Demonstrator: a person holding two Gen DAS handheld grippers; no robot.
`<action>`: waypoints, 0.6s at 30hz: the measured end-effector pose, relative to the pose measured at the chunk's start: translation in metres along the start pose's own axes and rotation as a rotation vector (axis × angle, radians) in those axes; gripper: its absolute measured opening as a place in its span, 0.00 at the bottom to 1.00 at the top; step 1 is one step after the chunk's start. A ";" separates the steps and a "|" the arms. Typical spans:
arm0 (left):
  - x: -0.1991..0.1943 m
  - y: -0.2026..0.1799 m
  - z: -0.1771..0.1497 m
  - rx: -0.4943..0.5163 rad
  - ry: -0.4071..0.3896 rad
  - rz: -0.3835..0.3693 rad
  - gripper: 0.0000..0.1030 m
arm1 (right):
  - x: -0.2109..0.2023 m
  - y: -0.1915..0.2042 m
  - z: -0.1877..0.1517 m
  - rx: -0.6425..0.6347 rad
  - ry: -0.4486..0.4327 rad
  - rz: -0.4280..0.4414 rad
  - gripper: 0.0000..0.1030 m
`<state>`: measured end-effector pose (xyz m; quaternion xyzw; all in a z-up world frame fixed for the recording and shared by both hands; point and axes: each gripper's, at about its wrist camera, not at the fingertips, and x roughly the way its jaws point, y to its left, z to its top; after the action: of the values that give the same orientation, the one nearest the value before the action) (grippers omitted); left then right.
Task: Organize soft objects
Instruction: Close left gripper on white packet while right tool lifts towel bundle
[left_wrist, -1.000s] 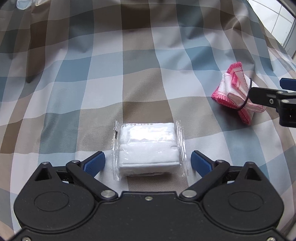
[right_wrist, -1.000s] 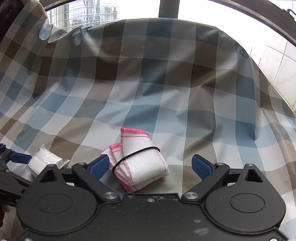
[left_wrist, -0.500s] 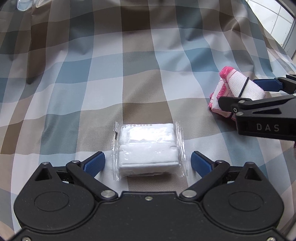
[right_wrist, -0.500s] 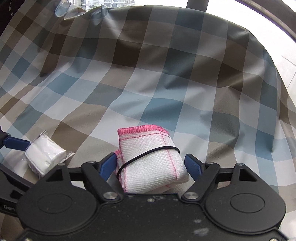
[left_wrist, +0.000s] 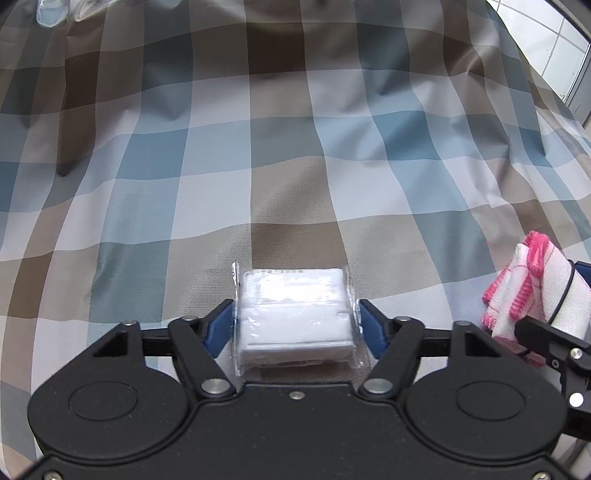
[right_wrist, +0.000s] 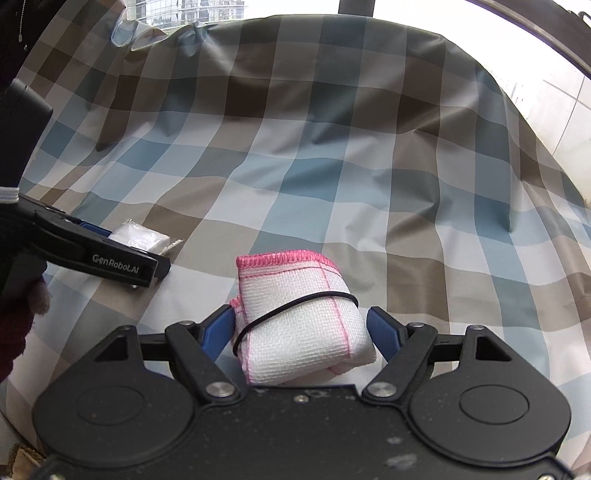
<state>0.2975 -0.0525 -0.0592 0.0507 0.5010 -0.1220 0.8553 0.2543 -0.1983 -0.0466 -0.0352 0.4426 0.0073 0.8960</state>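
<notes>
The left tool straddles the pack, a white wad sealed in clear film, lying flat on the checked cloth. Its jaws have just been closing and the blue pads now press the film edges on both sides, so the pack is clamped across its short width, probably because that span fits the jaws and the film seams give a firm edge. The right tool stands around the cloth roll, a white, pink-hemmed bundle bound by a black band. Its jaws have also just been closing: the left pad touches the hem, and the right pad sits at the roll's side, so the roll appears gripped across the band, which should keep it from unrolling

Both items rest low on the cloth, near each other, the roll to the right of the pack. The cloth is creased and otherwise bare ahead of both tools. A clear plastic object lies at the far left edge, well apart. Nothing blocks a lift; the two tools are close and could collide
</notes>
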 end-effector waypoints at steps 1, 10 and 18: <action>-0.003 0.000 -0.001 -0.006 -0.007 0.002 0.57 | -0.007 -0.002 -0.005 0.015 0.002 0.003 0.75; -0.060 -0.008 -0.031 -0.040 -0.012 0.001 0.57 | -0.065 -0.006 -0.048 0.199 0.020 0.020 0.74; -0.121 -0.016 -0.090 -0.073 -0.022 -0.001 0.57 | -0.120 0.005 -0.099 0.286 -0.004 0.018 0.72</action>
<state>0.1605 -0.0295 0.0023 0.0178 0.4958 -0.1044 0.8620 0.1028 -0.1979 -0.0115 0.0966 0.4377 -0.0478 0.8926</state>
